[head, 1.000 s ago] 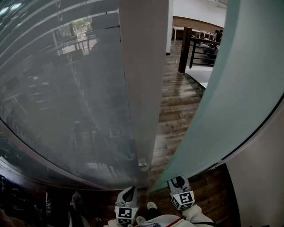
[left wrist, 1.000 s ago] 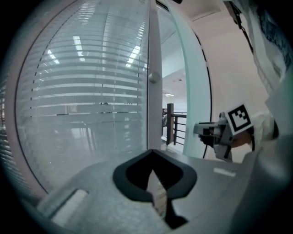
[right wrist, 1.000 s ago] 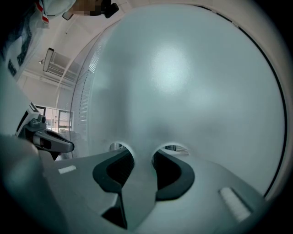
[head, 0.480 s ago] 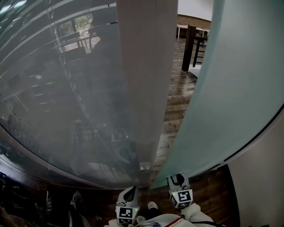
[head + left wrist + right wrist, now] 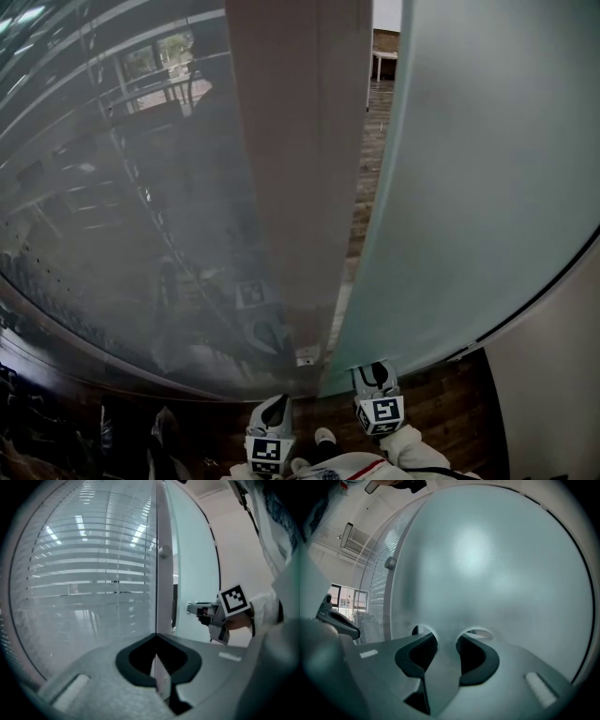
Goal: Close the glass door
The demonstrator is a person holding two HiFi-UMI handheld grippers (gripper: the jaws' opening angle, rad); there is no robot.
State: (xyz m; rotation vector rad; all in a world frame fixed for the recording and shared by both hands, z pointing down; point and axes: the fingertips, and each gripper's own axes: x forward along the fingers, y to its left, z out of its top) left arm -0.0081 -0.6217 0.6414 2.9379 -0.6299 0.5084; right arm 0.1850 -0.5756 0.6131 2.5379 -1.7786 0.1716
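Note:
The frosted glass door fills the right of the head view, its free edge close to the pale door post; a narrow gap stays between them. My right gripper is low against the door's face. In the right gripper view its jaws stand apart with nothing between them, tips right at the frosted pane. My left gripper hangs back, below the post, touching nothing. Its jaws look shut and empty, pointing at the post.
A glass wall with horizontal blinds runs left of the post. A small metal fitting sits at the post's foot. Dark wooden floor lies underfoot, and a white wall stands to the right of the door.
The door's free edge has swung left toward the post, and the gap showing the room beyond has narrowed. My right gripper has shifted slightly left with it. The left gripper has stayed put.

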